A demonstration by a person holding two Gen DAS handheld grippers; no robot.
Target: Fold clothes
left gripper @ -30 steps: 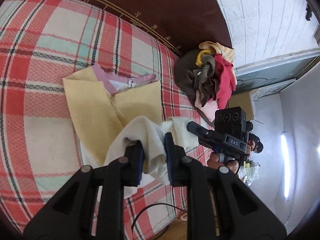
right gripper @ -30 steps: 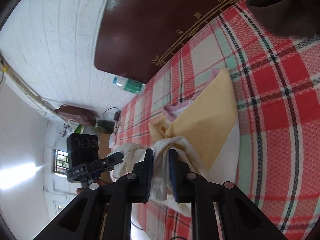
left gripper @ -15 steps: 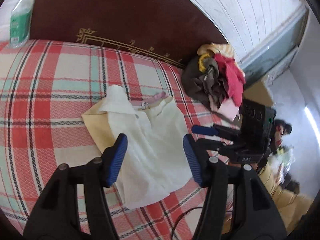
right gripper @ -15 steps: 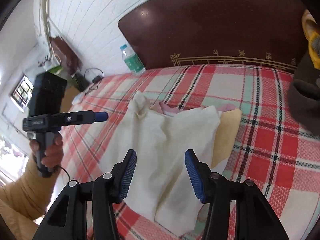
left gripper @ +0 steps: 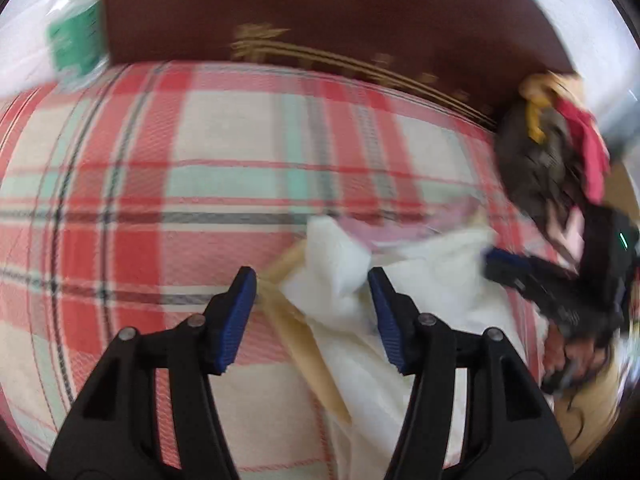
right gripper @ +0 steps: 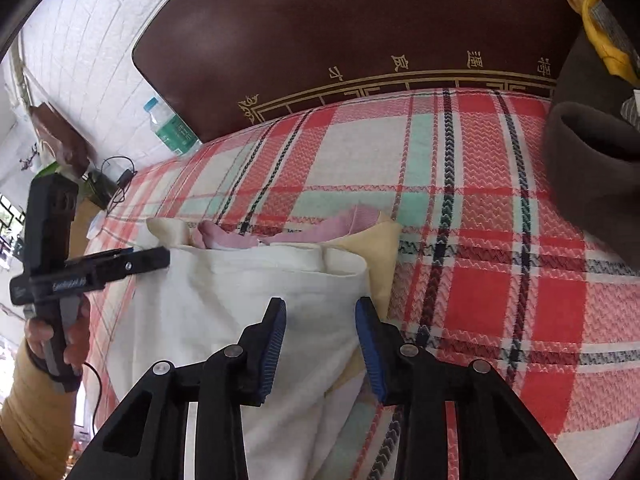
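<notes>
A cream-white garment (right gripper: 224,312) lies folded on the plaid bedspread (right gripper: 500,280), on top of a yellow garment (right gripper: 380,248) with a pink collar (right gripper: 312,232). My right gripper (right gripper: 320,316) is open and empty, just above the white garment's right edge. My left gripper (left gripper: 312,292) is open and empty over the garment's upper left corner (left gripper: 336,256); this view is blurred. The left gripper also shows in the right wrist view (right gripper: 132,258), at the garment's left edge. The right gripper shows in the left wrist view (left gripper: 520,272).
A pile of dark, red and yellow clothes (left gripper: 552,160) sits at the bed's right side by the brown headboard (right gripper: 360,32). A water bottle (right gripper: 172,128) stands at the bed's far left corner. Cables and a box (right gripper: 108,184) lie beyond the left edge.
Both grippers let go of the white cloth, which now lies spread over the yellow garment. Both have since moved lower and closer to it, the left toward its top left corner.
</notes>
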